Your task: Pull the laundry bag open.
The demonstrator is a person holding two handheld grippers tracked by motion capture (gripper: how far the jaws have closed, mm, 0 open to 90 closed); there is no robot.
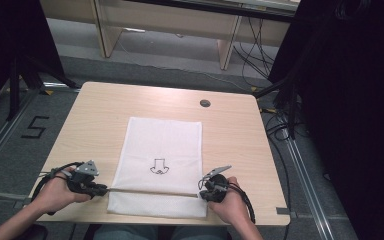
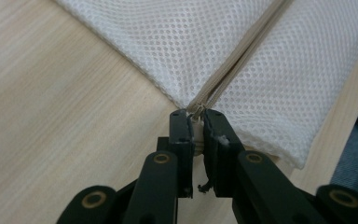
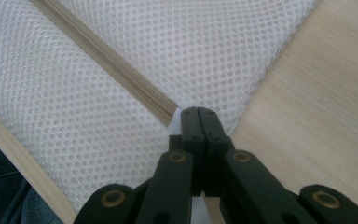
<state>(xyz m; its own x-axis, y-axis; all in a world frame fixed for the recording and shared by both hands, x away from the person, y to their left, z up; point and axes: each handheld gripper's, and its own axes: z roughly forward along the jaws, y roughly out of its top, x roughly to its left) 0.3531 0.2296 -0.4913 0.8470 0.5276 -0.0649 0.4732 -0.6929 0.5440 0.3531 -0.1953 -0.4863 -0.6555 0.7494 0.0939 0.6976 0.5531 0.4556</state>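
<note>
The left tongs point(image 2: 196, 122) are closed down on the small zipper pull point(image 2: 196, 120) at the near-left end of the beige zipper point(image 2: 242, 51); in the left gripper view the pull sits pinched between the two black tips, with a bit of frayed thread hanging below them. The right tongs point(image 3: 199, 112) are shut tight, tip against tip, at the other end of the zipper line, and they look to be nipping the edge of the mesh just past where the zipper stops, though the fabric between the tips is too thin to make out for certain.

My worry is the pull. It is tiny and held right at the tips, so a tug off the line of the zipper could let it slide out, or cock the slider and jam it in the teeth. If the right tongs have only a few threads of mesh, that anchor could slip, and then the whole bag would drag across the tabletop point(image 1: 90, 115) instead of the slider moving. The mesh is soft and could bunch ahead of the slider too.

The mesh bag point(image 1: 162, 150) lies flat in the lower middle of the high view, a white rectangle of fine netting with a small dark printed emblem point(image 1: 159, 166) near its centre. The zipper runs as a thin straight line across its lower part, between the two hands, and looks closed along its length. The bag's bottom edge lies close to the near rim of the tabletop.
</note>
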